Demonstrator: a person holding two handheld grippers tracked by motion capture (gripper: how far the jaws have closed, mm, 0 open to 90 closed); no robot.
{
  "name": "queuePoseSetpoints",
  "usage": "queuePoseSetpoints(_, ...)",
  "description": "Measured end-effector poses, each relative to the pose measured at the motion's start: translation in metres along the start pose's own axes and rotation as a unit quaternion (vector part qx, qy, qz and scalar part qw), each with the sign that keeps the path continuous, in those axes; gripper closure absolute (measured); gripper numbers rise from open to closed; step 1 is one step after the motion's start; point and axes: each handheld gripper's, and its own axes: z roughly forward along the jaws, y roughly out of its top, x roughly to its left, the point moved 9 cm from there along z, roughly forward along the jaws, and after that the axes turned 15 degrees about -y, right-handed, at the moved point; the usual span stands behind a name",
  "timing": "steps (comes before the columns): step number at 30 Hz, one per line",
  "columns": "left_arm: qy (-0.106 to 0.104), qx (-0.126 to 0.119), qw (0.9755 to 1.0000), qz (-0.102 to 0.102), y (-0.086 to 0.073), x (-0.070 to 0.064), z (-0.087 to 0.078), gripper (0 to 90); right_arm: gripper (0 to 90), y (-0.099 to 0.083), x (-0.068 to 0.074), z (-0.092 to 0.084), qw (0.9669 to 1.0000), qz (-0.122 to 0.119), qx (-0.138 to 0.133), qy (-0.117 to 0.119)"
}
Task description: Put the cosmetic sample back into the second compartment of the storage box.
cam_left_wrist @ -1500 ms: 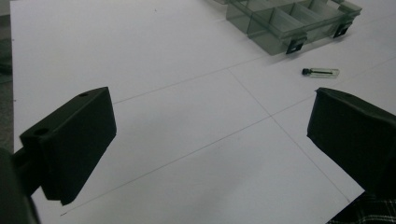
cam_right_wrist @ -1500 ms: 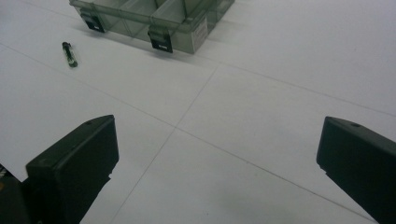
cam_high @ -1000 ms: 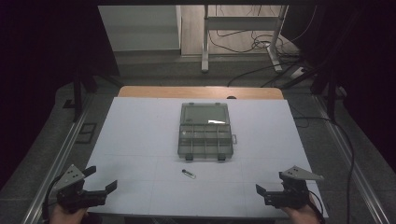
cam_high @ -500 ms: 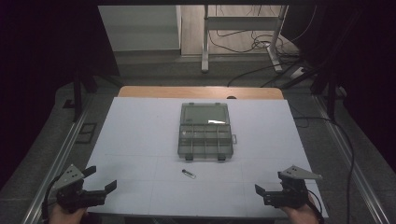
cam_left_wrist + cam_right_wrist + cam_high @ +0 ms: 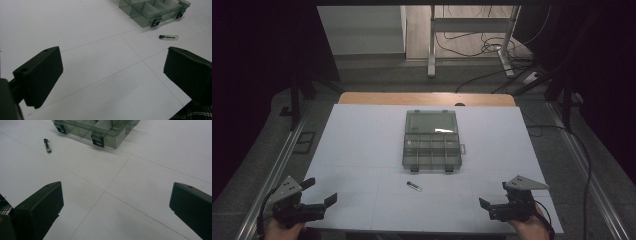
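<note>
We see a white table [image 5: 362, 150] filling the middle of the high view, with a bare wooden strip along its far edge and, beyond it in the upper frame, a dim room with a grey floor, a desk leg and loose cables [image 5: 472, 47]. At the centre of the frame sits the smoky plastic box [image 5: 432, 140], lid laid back, its compartments open toward us and two latches on the near wall. Just below it, a little left of centre, lies the small vial [image 5: 414, 186], on its side and apart from the box. Our left gripper [image 5: 319, 200] hovers at the lower left corner, our right gripper [image 5: 487, 206] at the lower right; both have their jaws spread wide and hold nothing. To do the pick well, we judge that one gripper should come in low, turn its jaws across the vial's short width and close gently, since a round thing may roll on this smooth top.
</note>
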Motion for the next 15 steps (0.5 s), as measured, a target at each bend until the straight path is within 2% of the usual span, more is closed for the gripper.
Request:
queuePoseSetpoints(12, -0.001, 0.000, 1.0000, -0.003, 0.000, 0.001, 0.000, 2.8, 0.0, 0.009, 0.010, 0.005, 0.9998, -0.015, -0.004, 0.008)
queuePoseSetpoints(15, -0.001, 0.000, 1.0000, -0.004, 0.000, 0.001, 0.001, 2.9, 0.0, 0.012, 0.014, 0.007, 0.9995, -0.027, -0.006, 0.013)
